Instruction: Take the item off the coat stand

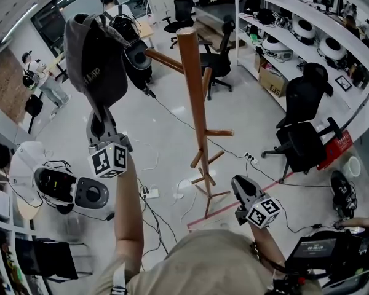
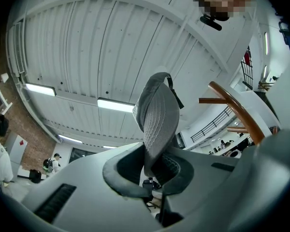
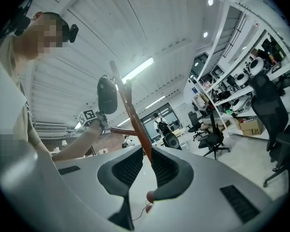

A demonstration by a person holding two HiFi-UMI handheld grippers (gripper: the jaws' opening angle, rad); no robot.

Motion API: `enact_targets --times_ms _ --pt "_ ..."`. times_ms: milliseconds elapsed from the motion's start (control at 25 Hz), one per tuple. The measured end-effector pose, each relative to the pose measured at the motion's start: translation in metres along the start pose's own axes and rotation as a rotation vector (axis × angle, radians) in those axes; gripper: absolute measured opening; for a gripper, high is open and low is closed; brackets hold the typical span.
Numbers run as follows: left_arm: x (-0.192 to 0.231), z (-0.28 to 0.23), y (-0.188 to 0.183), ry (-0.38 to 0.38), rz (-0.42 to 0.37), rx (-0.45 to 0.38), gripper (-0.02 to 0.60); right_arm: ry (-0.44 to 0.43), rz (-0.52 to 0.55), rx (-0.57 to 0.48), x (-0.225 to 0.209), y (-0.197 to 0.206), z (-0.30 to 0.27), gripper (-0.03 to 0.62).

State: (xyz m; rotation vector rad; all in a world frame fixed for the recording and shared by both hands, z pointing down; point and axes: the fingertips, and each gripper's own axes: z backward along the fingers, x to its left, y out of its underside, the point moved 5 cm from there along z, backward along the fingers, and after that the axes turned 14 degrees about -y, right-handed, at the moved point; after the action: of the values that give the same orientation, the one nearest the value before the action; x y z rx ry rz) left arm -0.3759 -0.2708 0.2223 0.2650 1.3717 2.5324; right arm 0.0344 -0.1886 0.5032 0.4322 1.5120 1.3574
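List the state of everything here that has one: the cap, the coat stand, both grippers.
Cap: held by its brim, clear of the pegs.
Coat stand: upright, nothing on the pegs in view.
Left gripper: shut on the cap.
Right gripper: open, empty, apart from the stand.

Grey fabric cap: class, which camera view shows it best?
The head view: the whole grey fabric cap shows, held beside the brown wooden coat stand by the left tongs. The left gripper view shows only its stitched brim pinched close-up; the right gripper view shows the cap small and dark.
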Motion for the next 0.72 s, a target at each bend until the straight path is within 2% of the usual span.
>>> enact_targets --times_ms 520,720 --pt "0.025 0.010 0.006 -0.048 0.058 0.047 0.034 -0.031 0.020 -0.012 0.001 -0.013 -0.012 0.061" --pt "0.042 0.016 0.005 -0.058 0.052 0.056 0.034 -0.067 0.034 -0.024 0.016 -0.020 -0.027 0.061"
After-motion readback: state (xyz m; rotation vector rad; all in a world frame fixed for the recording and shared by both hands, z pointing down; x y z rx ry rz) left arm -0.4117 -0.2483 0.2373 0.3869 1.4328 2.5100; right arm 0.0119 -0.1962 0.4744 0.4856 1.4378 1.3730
